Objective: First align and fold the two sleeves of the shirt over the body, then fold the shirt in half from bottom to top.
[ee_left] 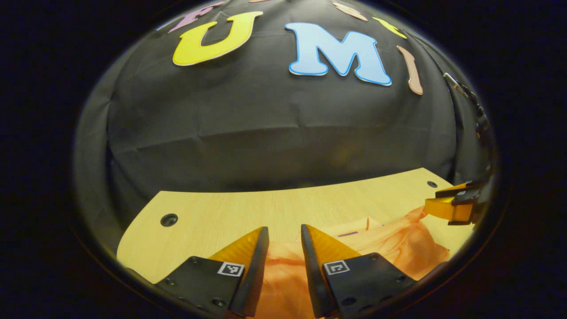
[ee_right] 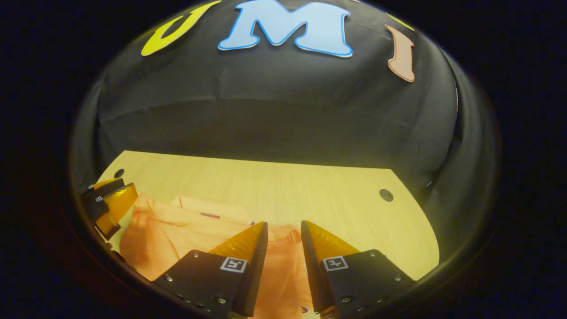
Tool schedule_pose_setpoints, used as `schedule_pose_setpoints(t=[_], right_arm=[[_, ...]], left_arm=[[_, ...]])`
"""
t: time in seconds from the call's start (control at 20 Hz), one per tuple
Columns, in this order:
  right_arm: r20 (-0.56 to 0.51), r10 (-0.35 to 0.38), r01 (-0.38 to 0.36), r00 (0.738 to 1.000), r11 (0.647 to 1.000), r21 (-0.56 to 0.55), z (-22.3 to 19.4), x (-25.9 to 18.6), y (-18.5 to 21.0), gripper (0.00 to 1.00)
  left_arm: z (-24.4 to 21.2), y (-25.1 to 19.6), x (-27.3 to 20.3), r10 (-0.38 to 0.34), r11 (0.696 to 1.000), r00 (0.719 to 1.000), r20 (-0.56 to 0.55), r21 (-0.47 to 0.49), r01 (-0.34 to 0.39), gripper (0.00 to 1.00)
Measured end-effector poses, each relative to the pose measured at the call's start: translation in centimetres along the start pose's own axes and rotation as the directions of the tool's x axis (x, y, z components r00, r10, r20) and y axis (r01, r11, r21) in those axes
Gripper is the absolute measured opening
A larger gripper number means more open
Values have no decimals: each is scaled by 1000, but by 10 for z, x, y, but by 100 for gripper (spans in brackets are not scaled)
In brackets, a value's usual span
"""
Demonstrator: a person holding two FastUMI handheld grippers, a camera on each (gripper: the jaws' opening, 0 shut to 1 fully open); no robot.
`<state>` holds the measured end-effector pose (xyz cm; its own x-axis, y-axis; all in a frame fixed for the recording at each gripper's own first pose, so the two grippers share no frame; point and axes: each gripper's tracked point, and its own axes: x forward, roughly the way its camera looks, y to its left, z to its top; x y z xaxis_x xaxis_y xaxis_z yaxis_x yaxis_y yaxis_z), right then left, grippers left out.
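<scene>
An orange shirt (ee_left: pixel 390 248) lies rumpled on the light wooden table (ee_left: pixel 266 208), its collar toward the far edge. In the left gripper view my left gripper (ee_left: pixel 285 235) hovers over the shirt's near left part. It is open, with a narrow gap and orange cloth showing below between the fingers. My right gripper (ee_left: pixel 456 204) appears at the far right, over the shirt's right edge. In the right gripper view the shirt (ee_right: pixel 177 239) spreads left and under my right gripper (ee_right: pixel 284 228), which is open above the cloth. My left gripper (ee_right: pixel 108 201) is at the far left.
The booth's black cloth wall (ee_left: pixel 283 133) rises right behind the table's far edge. Round cable holes sit near the table's back corners (ee_left: pixel 168 219) (ee_right: pixel 386 195). Bare tabletop (ee_right: pixel 345 208) lies beyond and to the right of the shirt.
</scene>
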<state>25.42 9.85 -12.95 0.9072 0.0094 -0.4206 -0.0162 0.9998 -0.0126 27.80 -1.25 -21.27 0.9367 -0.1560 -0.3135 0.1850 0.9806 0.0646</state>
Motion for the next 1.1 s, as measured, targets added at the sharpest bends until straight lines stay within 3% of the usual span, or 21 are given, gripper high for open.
schedule_pose_setpoints(t=[0.05,0.25,0.4,0.55,0.65,0.75,1.1], right_arm=[[15,2,-2,1000,1000,-2,4,-6,1,47],[83,25,-26,996,1000,9,27,-37,10,69],[138,42,-46,989,999,27,46,-67,13,69],[184,50,-56,982,998,27,58,-96,10,71],[223,51,-57,974,998,19,68,-117,5,79],[267,54,-58,962,998,7,77,-137,0,79],[369,88,-94,925,996,-2,89,-212,-18,79]], left_arm=[[6,0,-5,2,1000,1000,9,1,-2,60],[35,3,-35,1,1000,998,60,-14,0,74],[59,5,-63,17,1000,994,105,-27,-14,82],[77,-3,-90,20,999,991,135,-36,-15,82],[91,-9,-109,24,999,987,158,-43,-17,87],[103,-14,-127,33,998,982,183,-49,-24,90],[136,-34,-200,69,995,962,265,-84,-48,90]])
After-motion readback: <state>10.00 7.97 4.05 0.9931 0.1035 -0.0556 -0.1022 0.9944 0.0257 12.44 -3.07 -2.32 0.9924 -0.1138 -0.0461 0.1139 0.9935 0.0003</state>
